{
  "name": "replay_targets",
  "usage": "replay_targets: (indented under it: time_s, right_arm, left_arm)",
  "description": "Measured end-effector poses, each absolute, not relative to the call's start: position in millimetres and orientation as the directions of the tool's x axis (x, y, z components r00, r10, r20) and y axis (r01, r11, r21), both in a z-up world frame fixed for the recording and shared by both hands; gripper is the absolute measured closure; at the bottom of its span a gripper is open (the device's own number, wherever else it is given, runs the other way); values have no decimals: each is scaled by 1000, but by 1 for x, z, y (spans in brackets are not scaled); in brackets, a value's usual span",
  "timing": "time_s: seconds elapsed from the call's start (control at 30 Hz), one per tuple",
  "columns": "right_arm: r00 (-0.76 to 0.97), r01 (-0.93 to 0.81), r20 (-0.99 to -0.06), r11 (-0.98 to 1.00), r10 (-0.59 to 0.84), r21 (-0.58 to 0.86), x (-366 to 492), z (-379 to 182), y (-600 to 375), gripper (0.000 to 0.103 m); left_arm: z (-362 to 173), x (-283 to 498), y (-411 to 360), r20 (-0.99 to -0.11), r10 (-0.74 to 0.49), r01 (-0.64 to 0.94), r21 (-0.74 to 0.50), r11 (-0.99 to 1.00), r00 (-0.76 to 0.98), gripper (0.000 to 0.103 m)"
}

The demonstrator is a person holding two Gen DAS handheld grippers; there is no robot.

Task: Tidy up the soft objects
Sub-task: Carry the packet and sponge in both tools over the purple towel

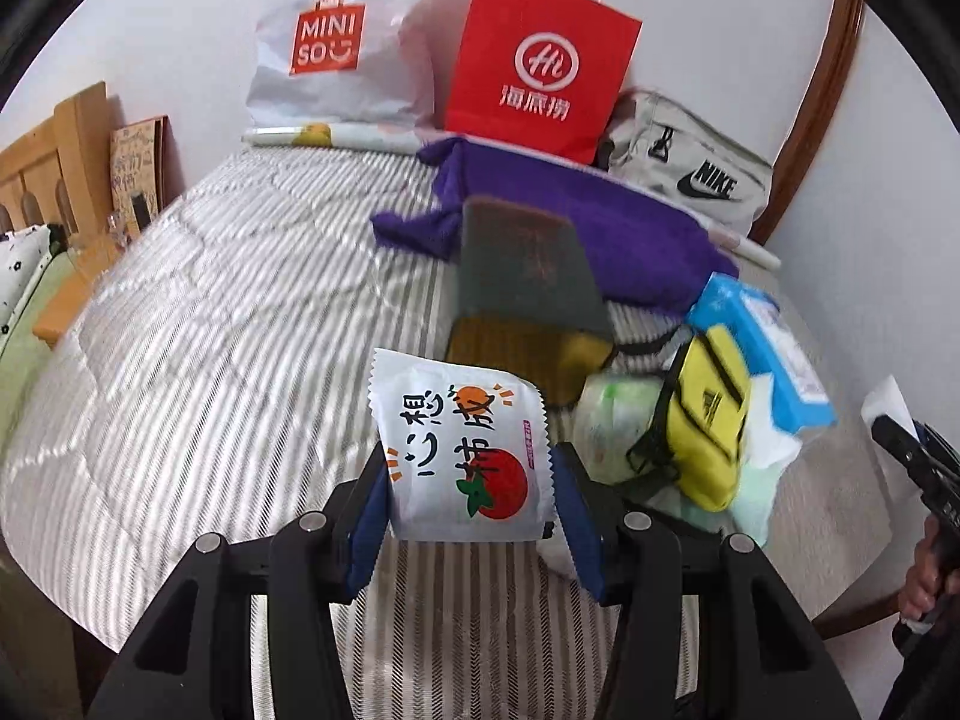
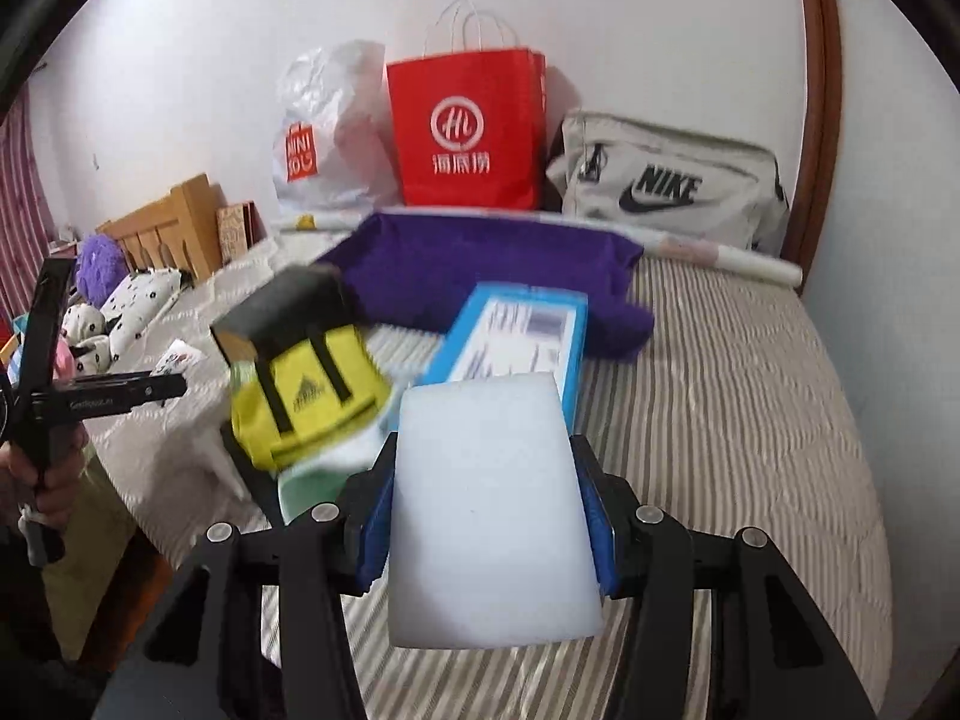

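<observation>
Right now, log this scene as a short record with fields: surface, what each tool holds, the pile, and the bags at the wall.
surface: striped bed cover
left tool: shut on a white snack packet
right tool: shut on a white foam block
pile: yellow pouch, blue tissue pack, purple cloth
wall: red paper bag, white plastic bag, grey Nike bag

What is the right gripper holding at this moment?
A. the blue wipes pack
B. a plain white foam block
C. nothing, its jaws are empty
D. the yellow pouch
B: in the right wrist view the white foam block sits clamped between the blue pads of the right gripper, while the yellow pouch and the blue wipes pack lie on the bed beyond it.
</observation>
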State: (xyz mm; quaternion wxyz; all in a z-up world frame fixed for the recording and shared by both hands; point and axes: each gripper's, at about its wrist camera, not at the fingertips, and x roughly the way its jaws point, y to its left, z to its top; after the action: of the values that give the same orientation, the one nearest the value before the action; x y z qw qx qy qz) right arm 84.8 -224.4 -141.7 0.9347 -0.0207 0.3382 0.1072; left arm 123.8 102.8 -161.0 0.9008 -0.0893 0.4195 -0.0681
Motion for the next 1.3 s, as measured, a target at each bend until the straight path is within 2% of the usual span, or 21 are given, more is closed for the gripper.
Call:
replay_targets:
  time_s: [0.23, 0.4, 0.67, 1.17, 1.3]
  right_arm:
    - [761, -199, -625, 979, 177, 35, 125, -114, -223, 51]
    - [763, -195, -624, 980, 166, 23, 161, -104, -221, 51]
    - [753, -193, -638, 981, 161, 20, 226, -103, -226, 51]
    - [638, -234, -753, 972, 161, 10, 337, -145, -228, 51]
    - [592, -247, -789, 969, 163, 15, 359, -163, -230, 51]
  left_arm:
    - [-131, 151, 104, -746, -174, 52, -185, 981, 643, 53]
    - [-116, 183, 100, -743, -233, 86, -231, 969, 627, 53]
    - [-101, 244, 81, -752, -237, 112, -214, 970, 615, 53]
    - [-126, 363, 57, -795, -287, 116, -267, 957, 535, 53]
    - [-136, 390, 46, -820, -267, 118, -241, 963, 506, 53]
